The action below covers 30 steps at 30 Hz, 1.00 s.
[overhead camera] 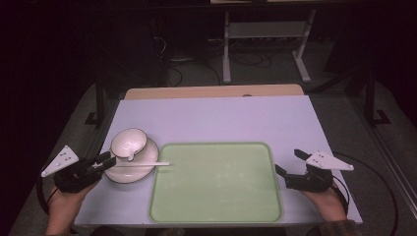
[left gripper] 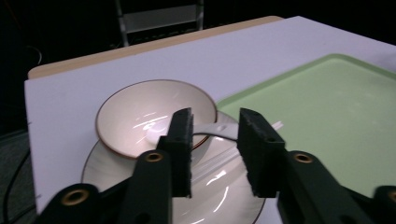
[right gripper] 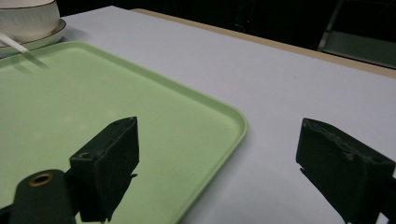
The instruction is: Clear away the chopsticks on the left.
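At the near left corner of the desk [overhead camera: 211, 115] the left gripper [overhead camera: 109, 160] sits in the person's left hand [overhead camera: 66, 199], its jaws pointing right toward the dishes. In the left gripper view its two black pads [left gripper: 182, 149] stand a modest gap apart over the near rim of the saucer [left gripper: 116, 165], with nothing pressed between them; the handle of the white spoon [left gripper: 215, 130] passes behind that gap, and whether the pads touch anything below cannot be told.

At the near right edge the right gripper [overhead camera: 289, 162] rests in the right hand [overhead camera: 327, 199], just beside the right rim of the green tray [overhead camera: 216, 219]. In the right gripper view its jaws stand wide apart and empty, one over the tray's corner [right gripper: 233, 116], the other over bare desk.

The tray lies along the near edge, between the two grippers, and carries nothing but the tip of the spoon [overhead camera: 142, 164], which reaches over its left rim.

Just left of the tray, near the left edge, the saucer [overhead camera: 142, 176] holds a gold-rimmed white bowl [overhead camera: 129, 142] that leans on its far left part. The spoon's head lies in the bowl and its handle runs right across the saucer.

Beyond, the far half of the desk shows a strip of bare wood [overhead camera: 211, 91] at its far edge.
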Each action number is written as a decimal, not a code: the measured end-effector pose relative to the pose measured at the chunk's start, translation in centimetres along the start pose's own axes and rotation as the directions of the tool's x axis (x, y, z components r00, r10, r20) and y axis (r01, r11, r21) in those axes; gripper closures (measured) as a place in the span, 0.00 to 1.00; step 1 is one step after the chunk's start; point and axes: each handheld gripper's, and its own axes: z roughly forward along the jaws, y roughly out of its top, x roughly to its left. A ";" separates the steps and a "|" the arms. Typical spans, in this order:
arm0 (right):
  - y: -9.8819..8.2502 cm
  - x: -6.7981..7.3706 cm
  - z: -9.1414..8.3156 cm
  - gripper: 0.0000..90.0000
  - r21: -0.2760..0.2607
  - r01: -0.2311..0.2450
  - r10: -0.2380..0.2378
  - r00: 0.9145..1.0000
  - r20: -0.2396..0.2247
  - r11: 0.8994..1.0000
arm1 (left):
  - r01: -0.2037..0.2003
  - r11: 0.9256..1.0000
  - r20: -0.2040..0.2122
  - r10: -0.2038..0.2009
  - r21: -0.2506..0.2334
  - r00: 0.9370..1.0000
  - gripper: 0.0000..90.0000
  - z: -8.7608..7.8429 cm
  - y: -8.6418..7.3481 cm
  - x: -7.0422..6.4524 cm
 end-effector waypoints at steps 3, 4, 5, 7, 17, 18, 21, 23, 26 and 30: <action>0.0 0.0 0.0 0.14 0.001 0.001 -0.001 1.000 0.000 1.000 | 0.013 1.000 -0.028 -0.013 0.017 1.000 0.85 -0.2 -0.4 0.6; 0.0 0.0 0.0 0.14 0.000 0.000 0.000 1.000 0.000 1.000 | 0.017 1.000 -0.034 -0.016 0.022 0.999 0.87 -0.3 -0.5 0.9; 0.0 0.0 0.0 0.14 0.000 -0.003 0.003 1.000 0.001 1.000 | 0.019 0.999 -0.040 -0.018 0.031 0.999 0.92 -0.4 -0.6 1.1; 0.0 0.0 0.0 0.14 0.000 -0.003 0.003 1.000 0.001 1.000 | 0.026 0.999 -0.054 -0.024 0.041 0.998 0.94 -0.5 -0.8 1.4; 0.0 0.0 0.0 0.14 0.005 0.000 0.000 1.000 0.000 1.000 | 0.052 0.990 -0.109 -0.037 0.134 0.993 1.00 0.6 -1.7 3.0; 0.0 0.0 0.0 0.14 0.006 0.001 -0.001 1.000 0.000 1.000 | 0.050 0.989 -0.112 -0.035 0.139 0.993 1.00 0.8 -1.7 3.1; 0.0 0.0 0.1 0.14 0.007 0.002 -0.002 1.000 0.000 1.000 | 0.057 0.985 -0.123 -0.037 0.160 0.992 1.00 1.2 -1.8 3.4; 0.0 0.0 0.1 0.14 0.008 0.002 -0.002 1.000 0.000 1.000 | 0.063 0.982 -0.132 -0.040 0.176 0.990 1.00 1.5 -1.8 3.7; 0.0 0.0 0.2 0.14 0.011 0.005 -0.005 1.000 -0.001 1.000 | 0.072 0.978 -0.145 -0.043 0.198 0.989 1.00 2.1 -2.0 4.1; 0.0 0.1 0.2 0.14 0.017 0.006 -0.006 1.000 0.002 1.000 | 0.073 0.970 -0.158 -0.037 0.230 0.987 1.00 3.0 -2.1 4.7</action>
